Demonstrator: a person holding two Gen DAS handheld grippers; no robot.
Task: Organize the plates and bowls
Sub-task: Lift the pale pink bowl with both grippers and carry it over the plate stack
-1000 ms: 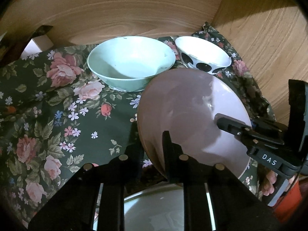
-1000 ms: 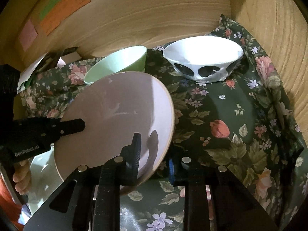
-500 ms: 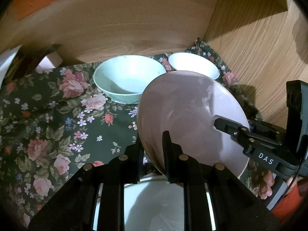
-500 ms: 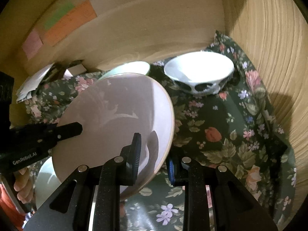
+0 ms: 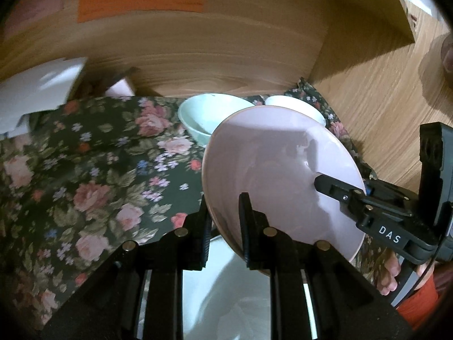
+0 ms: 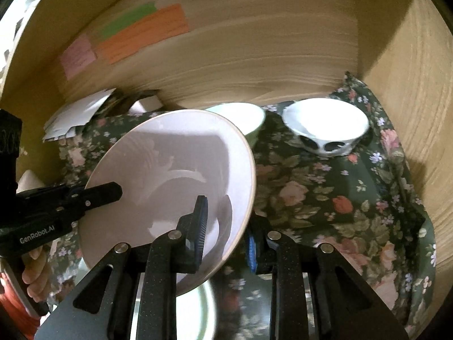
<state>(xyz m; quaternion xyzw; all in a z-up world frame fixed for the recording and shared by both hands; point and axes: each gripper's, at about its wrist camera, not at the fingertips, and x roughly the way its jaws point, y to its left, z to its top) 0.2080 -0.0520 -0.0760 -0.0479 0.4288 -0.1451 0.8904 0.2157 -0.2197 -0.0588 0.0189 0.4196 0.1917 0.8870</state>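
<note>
The plate (image 5: 283, 170) I hold is pale lilac with a tan edge. Beyond it: a mint-green bowl (image 5: 203, 113) and a white bowl (image 6: 325, 127) with black blotches — all on dark green cloth (image 6: 325, 198) patterned with pink roses. My grippers' fingers (image 6: 198, 226) are black — blue pads.

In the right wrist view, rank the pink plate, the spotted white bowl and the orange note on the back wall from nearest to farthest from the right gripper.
1. Pink plate: clamped at its rim in the right gripper, tilted to the left.
2. Spotted white bowl: on the floral cloth, ahead and to the right.
3. Orange note: high on the wooden back wall, upper left.
</note>
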